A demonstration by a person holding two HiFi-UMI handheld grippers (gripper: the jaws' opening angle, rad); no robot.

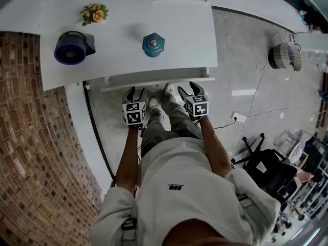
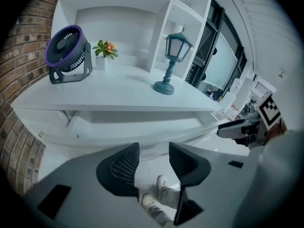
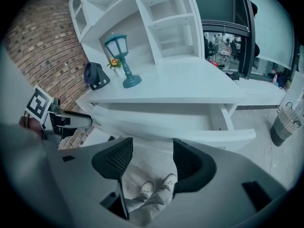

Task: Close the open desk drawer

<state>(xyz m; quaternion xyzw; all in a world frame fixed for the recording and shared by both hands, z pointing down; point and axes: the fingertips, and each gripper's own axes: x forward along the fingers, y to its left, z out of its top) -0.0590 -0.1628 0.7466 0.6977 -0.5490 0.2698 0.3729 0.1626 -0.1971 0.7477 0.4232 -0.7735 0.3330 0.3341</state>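
The white desk point(image 1: 123, 55) has its drawer point(image 1: 154, 83) pulled out a little past the front edge. In the right gripper view the drawer point(image 3: 180, 134) looks open and empty, with its front panel facing me. In the left gripper view the drawer front point(image 2: 142, 137) runs just beyond the jaws. My left gripper point(image 1: 136, 92) is open just short of the drawer front, left of centre, with nothing between its fingers. My right gripper point(image 1: 189, 89) is also open and empty, near the drawer's right half. From their own cameras, the left gripper point(image 2: 153, 158) and right gripper point(image 3: 152, 158) both hang over the person's legs and shoes.
On the desk stand a purple fan point(image 1: 72, 47), a small flower pot point(image 1: 94, 13) and a teal lantern point(image 1: 153, 44). A brick wall point(image 1: 31, 137) is on the left. To the right are a white basket point(image 1: 284, 55), floor cables and a black chair point(image 1: 266, 168).
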